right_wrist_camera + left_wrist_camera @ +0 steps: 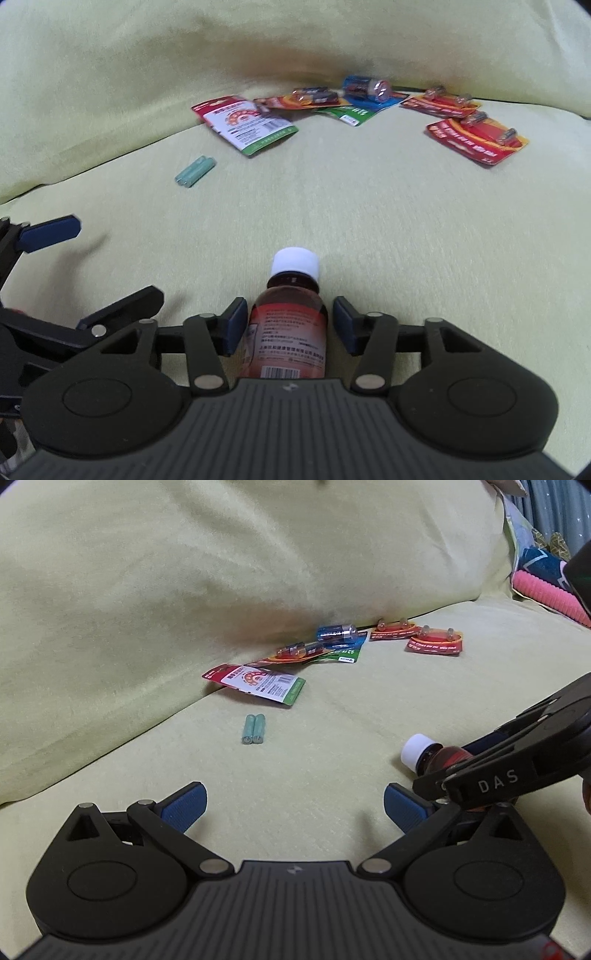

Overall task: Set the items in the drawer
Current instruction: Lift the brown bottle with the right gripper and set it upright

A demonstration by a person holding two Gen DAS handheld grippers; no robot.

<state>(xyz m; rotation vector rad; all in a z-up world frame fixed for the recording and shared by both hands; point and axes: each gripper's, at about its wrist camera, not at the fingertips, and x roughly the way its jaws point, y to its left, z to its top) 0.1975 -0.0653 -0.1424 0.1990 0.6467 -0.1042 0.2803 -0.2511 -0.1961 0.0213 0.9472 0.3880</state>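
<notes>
- Scene: yellow-green sofa (369, 206), seat cushion w/ back cushion behind it.
- Right gripper (289, 325): blue pads on either side of a bottle (291, 328), a thin gap showing each side; can't tell if pads actually touch it.
- Bottle: dark red-brown liquid, white cap (295, 263), red-and-white label w/ barcode; lies on the seat, cap pointing away toward the back cushion.
- Left gripper (294, 805): jaws wide, nothing between them; just beside the right gripper, low over the seat.
- From left wrist view, bottle (436, 757) sits to the right, partly hidden by the right gripper's black finger marked "DAS".
- Two loose teal batteries (253, 729) side by side mid-seat, well apart from both grippers.
- White-and-red card pack (258, 683) further back, one edge against the back cushion.
- Near the seat/back crease: overlapping packs, incl. a blue one (338, 635) and a green one (349, 112).
- Right of those: two red battery packs (476, 138), near each other.
- No drawer in view.
</notes>
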